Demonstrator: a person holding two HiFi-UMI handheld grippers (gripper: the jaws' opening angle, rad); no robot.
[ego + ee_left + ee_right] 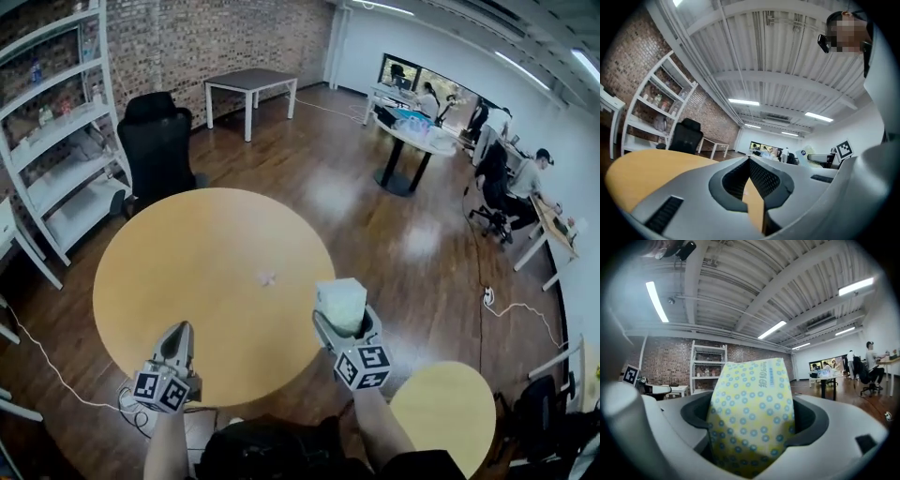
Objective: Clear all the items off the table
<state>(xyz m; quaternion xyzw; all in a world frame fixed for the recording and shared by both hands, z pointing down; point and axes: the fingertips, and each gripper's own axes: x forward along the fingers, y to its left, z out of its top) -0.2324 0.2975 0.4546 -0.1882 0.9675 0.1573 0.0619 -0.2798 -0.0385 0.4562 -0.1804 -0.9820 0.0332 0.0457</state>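
your right claw [342,323] grips the tissue pack [340,298] at the counter's [187,272] edge; squeeze gently and carry it clear. your left claw [179,330] is closed, empty.

A black office chair [157,141] stands on the dark wood floor [375,225] beside a white shelving unit [66,131], whose shelves hold small items (too small to make out). Behind them runs a brick wall [206,37], with a grey-topped table [250,80] on white legs near it. Farther right, a cluttered round table [417,136] rests on a black pedestal, and seated people [525,183] work at desks nearby. A white cable [525,307] trails across the floor from a plug [488,296]. A smaller round yellow table [445,408] sits at the lower right.
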